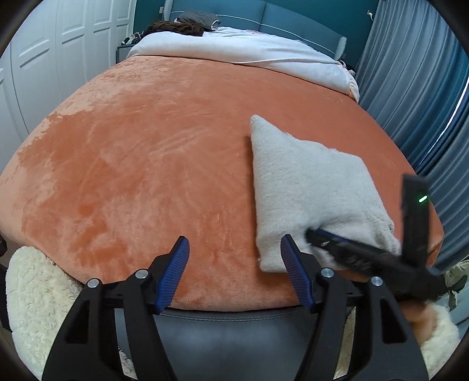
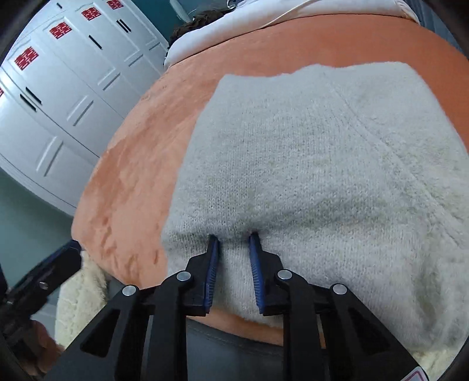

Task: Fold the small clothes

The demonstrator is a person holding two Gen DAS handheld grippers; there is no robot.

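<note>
A folded pale grey knitted garment lies on the orange blanket near the bed's front right corner. My left gripper is open and empty over the blanket, just left of the garment's near corner. In the right wrist view the garment fills the middle. My right gripper has its blue pads pressed into the garment's near edge with a fold of knit between them. The right gripper also shows in the left wrist view, blurred.
White wardrobe doors stand to the left. Blue curtains hang to the right. A white duvet and dark clothes lie at the bed's far end. Cream fleece shows at the lower left.
</note>
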